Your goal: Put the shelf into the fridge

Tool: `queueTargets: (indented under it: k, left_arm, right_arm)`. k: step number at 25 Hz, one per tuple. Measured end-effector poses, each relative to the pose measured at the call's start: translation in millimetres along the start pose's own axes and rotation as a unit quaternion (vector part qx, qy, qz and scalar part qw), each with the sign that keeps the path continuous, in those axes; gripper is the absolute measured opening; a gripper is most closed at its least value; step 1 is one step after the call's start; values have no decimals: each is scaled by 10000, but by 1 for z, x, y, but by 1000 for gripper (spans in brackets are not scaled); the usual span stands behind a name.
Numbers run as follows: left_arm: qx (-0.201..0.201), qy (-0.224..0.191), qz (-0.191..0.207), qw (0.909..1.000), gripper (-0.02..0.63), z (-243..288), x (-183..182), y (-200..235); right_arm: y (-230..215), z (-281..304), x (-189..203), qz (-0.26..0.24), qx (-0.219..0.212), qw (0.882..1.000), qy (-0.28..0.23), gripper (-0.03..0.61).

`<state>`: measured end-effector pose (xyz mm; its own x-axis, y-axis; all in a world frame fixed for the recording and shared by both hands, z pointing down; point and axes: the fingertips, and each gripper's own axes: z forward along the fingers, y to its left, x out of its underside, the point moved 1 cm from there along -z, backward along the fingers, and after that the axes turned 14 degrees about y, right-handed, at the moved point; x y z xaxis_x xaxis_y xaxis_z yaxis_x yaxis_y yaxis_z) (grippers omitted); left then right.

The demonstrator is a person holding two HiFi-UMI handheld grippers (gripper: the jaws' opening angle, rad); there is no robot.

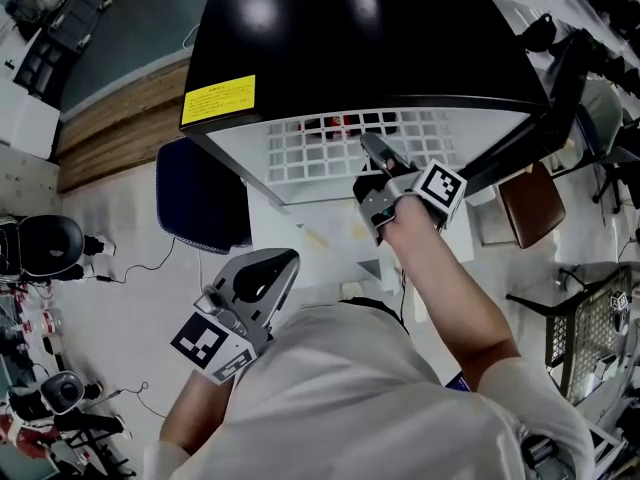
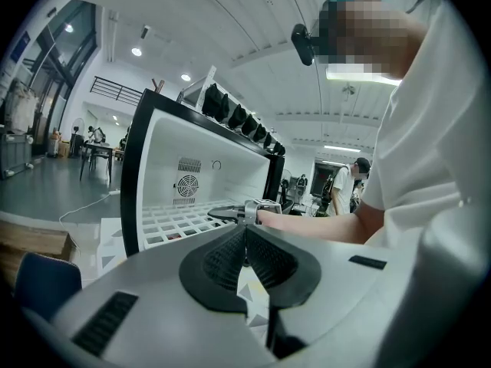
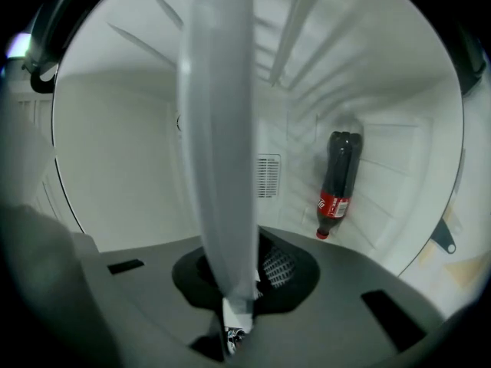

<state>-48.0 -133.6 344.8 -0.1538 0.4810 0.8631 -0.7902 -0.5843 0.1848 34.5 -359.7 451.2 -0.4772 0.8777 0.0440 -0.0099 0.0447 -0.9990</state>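
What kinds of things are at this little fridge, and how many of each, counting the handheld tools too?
Fridge: 1
Wire shelf: 1
Cola bottle: 1
Grippers: 2, the left gripper shut and empty, the right gripper clamped on the wire shelf
Total: 5

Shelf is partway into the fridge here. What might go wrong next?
Only the right claw grips the shelf, at one edge; the left claw hangs back shut, so the shelf may tilt or jam. A tilted shelf could strike the bottle inside the fridge.
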Motion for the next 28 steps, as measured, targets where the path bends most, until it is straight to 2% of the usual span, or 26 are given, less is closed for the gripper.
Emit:
queueTargets:
  k: [28]
  left_arm:
    - [-326,-86,-230,9992,18,4,0,14]
  right_arm:
    - [0,35,-33,-295,35,9995,142,41]
